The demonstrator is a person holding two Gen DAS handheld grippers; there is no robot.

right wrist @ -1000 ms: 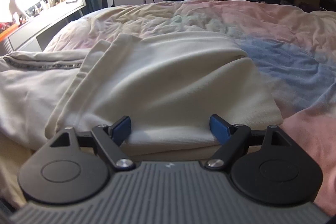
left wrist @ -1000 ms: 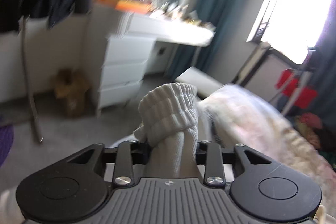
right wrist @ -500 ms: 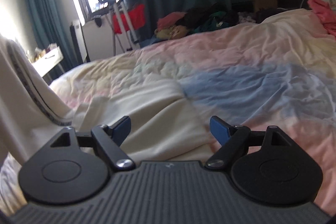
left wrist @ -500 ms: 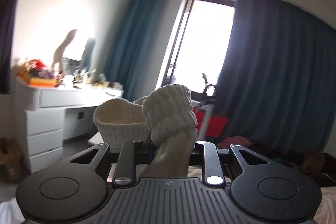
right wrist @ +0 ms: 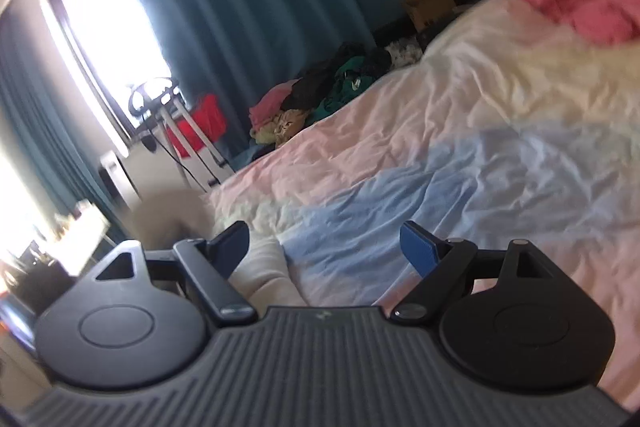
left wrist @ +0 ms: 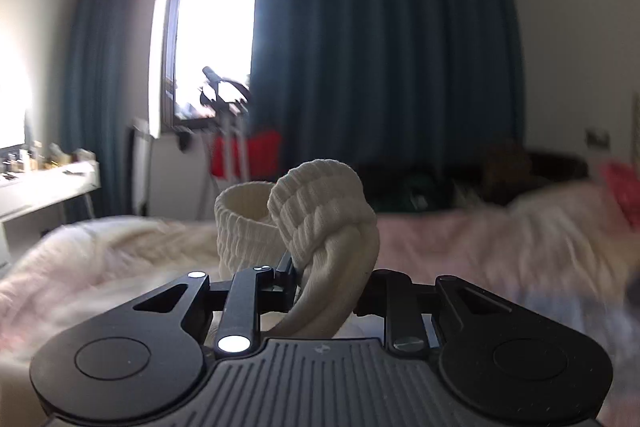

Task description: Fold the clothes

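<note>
My left gripper (left wrist: 328,275) is shut on the bunched ribbed cuffs of a cream garment (left wrist: 320,203), held up above the bed; both cuffs stick up past the fingers. My right gripper (right wrist: 324,247) is open and empty, tilted, above the pastel pink-and-blue bed cover (right wrist: 460,155). A blurred part of the cream garment (right wrist: 260,267) shows by its left finger. The rest of the garment hangs out of sight below.
Dark teal curtains (left wrist: 380,67) and a bright window (left wrist: 212,27) stand behind the bed. A pile of clothes (right wrist: 320,95) lies at the far bed edge, a pink garment (right wrist: 580,7) at far right. A white desk (left wrist: 40,187) stands at left.
My left gripper has swung up and rightward from facing the dresser to facing the curtains, still holding the cuffs. My right gripper has lifted off the folded cream garment and tilted.
</note>
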